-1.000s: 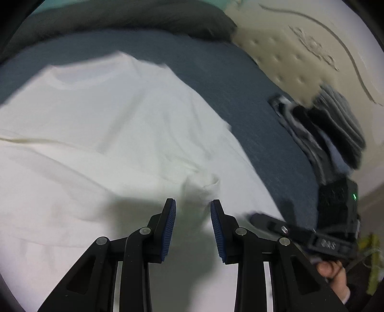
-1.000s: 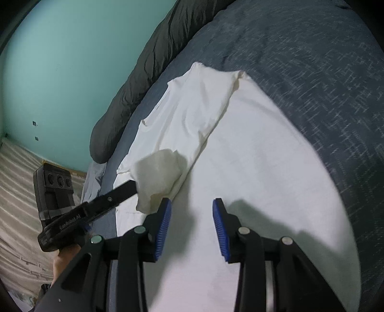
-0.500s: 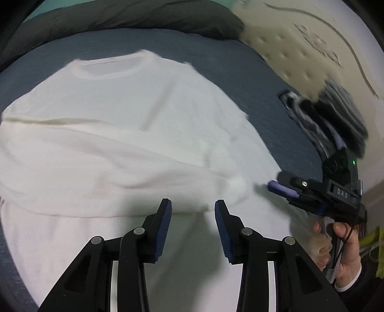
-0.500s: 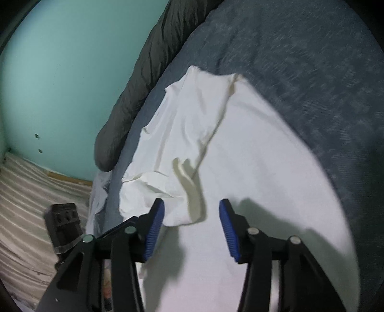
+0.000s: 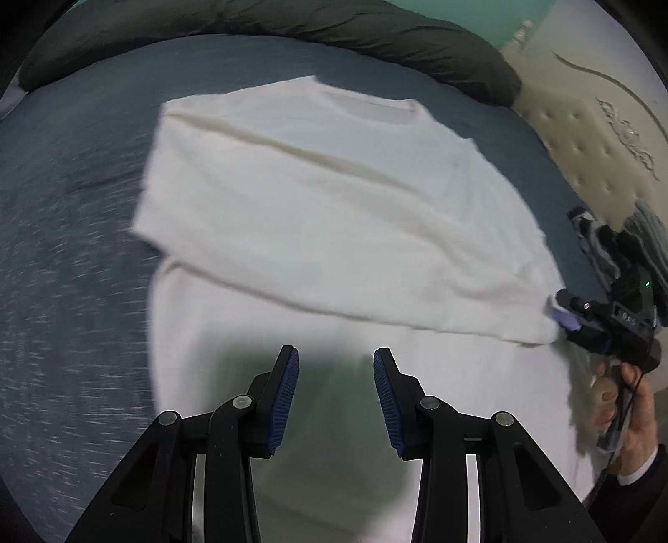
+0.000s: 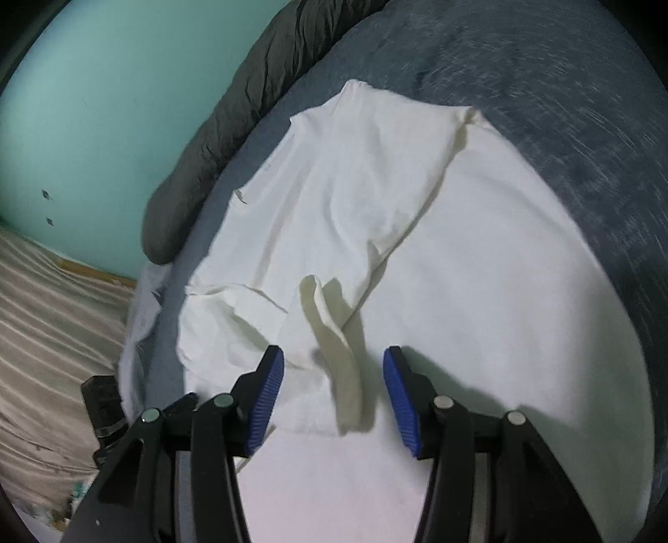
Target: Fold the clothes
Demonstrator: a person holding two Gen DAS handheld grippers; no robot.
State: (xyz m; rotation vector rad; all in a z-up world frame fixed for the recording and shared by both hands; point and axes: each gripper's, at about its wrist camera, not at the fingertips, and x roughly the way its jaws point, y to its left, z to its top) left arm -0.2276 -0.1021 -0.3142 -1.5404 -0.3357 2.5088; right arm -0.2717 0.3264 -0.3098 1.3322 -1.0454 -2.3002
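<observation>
A white T-shirt [image 5: 334, 217] lies flat on the dark blue bed [image 5: 62, 292], collar at the far side. One long sleeve [image 5: 375, 275] is folded across its chest. My left gripper [image 5: 336, 397] hovers open over the shirt's lower half with nothing between its fingers. At the right, a hand [image 5: 626, 417] holds my right gripper [image 5: 561, 319], whose tips sit at the sleeve's end. In the right wrist view the right gripper [image 6: 334, 388] is open. The sleeve cuff [image 6: 334, 334] lies loose between its blue pads [image 6: 267, 388], which do not press on it.
A dark grey quilt roll [image 5: 292, 21] runs along the bed's far edge under a teal wall [image 6: 104, 83]. Striped grey clothes [image 5: 643, 234] are piled at the right beside a cream padded headboard [image 5: 584, 138]. A striped floor [image 6: 41, 334] lies past the bed's edge.
The left gripper let go of the sleeve cuff and drew back to the left. The cuff dropped onto the shirt in front of the right gripper, whose jaws widened.
</observation>
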